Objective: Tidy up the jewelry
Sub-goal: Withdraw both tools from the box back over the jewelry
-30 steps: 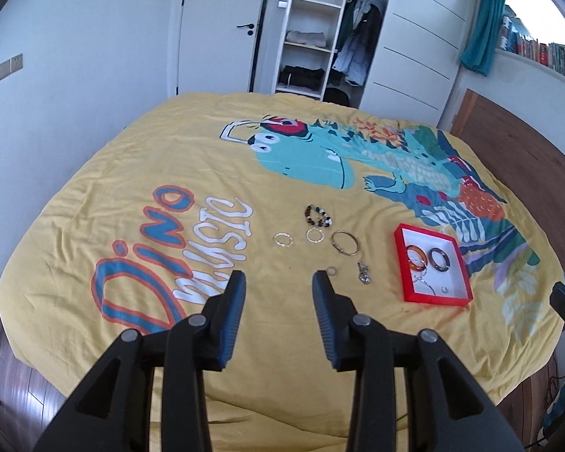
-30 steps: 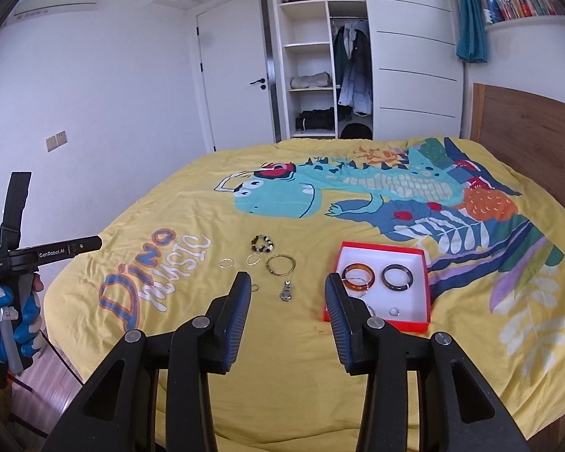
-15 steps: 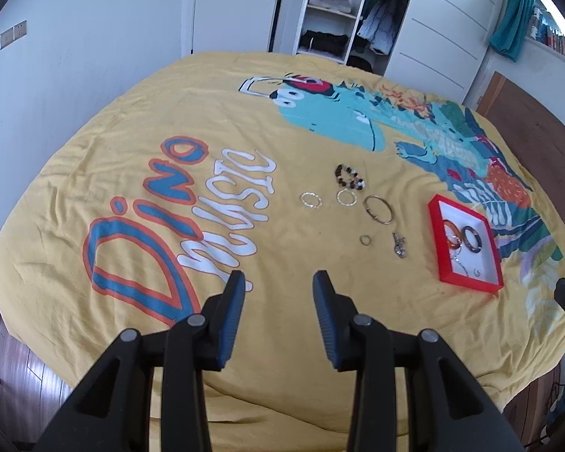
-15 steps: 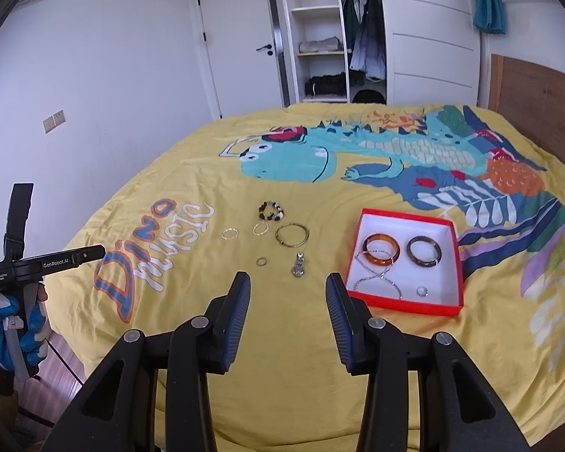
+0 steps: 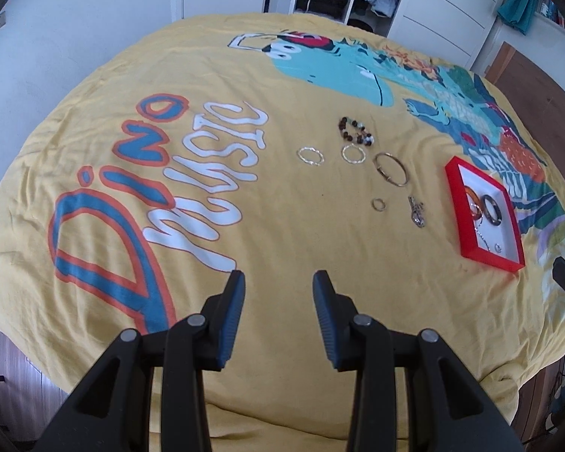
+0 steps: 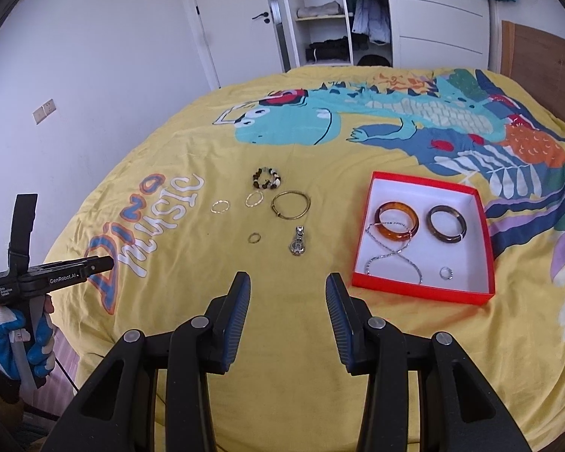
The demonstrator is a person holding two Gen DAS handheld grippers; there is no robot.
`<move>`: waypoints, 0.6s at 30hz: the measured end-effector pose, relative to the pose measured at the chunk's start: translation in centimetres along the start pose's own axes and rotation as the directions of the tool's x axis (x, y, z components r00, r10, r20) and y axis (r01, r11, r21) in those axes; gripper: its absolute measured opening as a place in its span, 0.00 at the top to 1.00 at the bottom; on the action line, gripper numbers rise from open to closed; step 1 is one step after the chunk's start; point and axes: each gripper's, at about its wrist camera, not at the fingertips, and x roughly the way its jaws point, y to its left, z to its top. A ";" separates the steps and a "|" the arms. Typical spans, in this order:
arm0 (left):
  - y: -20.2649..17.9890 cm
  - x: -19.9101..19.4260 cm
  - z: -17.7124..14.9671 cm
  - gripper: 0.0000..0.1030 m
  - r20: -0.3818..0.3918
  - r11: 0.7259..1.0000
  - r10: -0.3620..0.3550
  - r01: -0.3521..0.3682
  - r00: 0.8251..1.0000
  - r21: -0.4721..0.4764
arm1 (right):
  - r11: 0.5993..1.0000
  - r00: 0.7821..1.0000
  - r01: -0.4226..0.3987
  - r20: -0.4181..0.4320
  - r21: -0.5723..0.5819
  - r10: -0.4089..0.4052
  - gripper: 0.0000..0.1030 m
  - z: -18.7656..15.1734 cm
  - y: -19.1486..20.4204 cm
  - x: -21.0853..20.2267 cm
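**Both cameras tipped lower over the bed**

Since a second ago we have tilted both views down, so the wardrobe sits higher in each frame and the jewelry lies closer to centre. Nearest us, the left gripper [image 5: 277,303] hangs above the yellow bedspread [image 5: 275,248] with its blue pads spread and nothing between them. Our right gripper [image 6: 287,307] is likewise spread and holds nothing, at the bottom centre of its frame.

Just beyond the right gripper lie a small ring [image 6: 254,237] and a silver pendant [image 6: 298,243], apart from each other. To their right sits the red box [image 6: 418,290], holding an amber bangle [image 6: 396,220], a dark bangle [image 6: 446,223], a silver chain [image 6: 390,254] and a tiny ring [image 6: 446,272].

Farther up the frame we see two thin hoops [image 6: 220,206], a gold bangle [image 6: 291,204], then a beaded bracelet [image 6: 266,179]. At the top stands the open wardrobe [image 6: 320,11].
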 end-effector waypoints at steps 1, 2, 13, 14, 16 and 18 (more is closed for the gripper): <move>-0.2 0.4 0.0 0.65 -0.007 1.000 -0.003 0.003 1.000 0.003 | 1.000 1.000 -0.001 -0.007 0.002 0.001 0.60 0.0 -0.1 0.4; -0.4 0.9 0.0 0.65 -0.014 1.000 -0.006 0.006 1.000 0.007 | 1.000 1.000 -0.004 -0.013 0.006 0.004 0.60 0.1 -0.3 0.8; -2.4 4.7 0.7 0.65 -0.053 0.998 -0.053 0.055 0.997 0.040 | 1.000 0.997 -0.031 -0.074 0.004 0.031 0.60 0.6 -1.1 5.1; -2.6 5.0 0.8 0.65 -0.056 0.997 -0.056 0.058 0.997 0.046 | 0.999 0.996 -0.033 -0.077 0.004 0.033 0.60 0.6 -1.2 5.4; -3.0 5.6 0.9 0.65 -0.064 0.997 -0.058 0.062 0.996 0.056 | 0.999 0.996 -0.039 -0.085 0.006 0.039 0.60 0.9 -1.3 6.2; -3.3 6.4 1.1 0.65 -0.074 0.996 -0.063 0.068 0.995 0.057 | 0.999 0.995 -0.043 -0.093 0.006 0.044 0.60 1.0 -1.4 6.9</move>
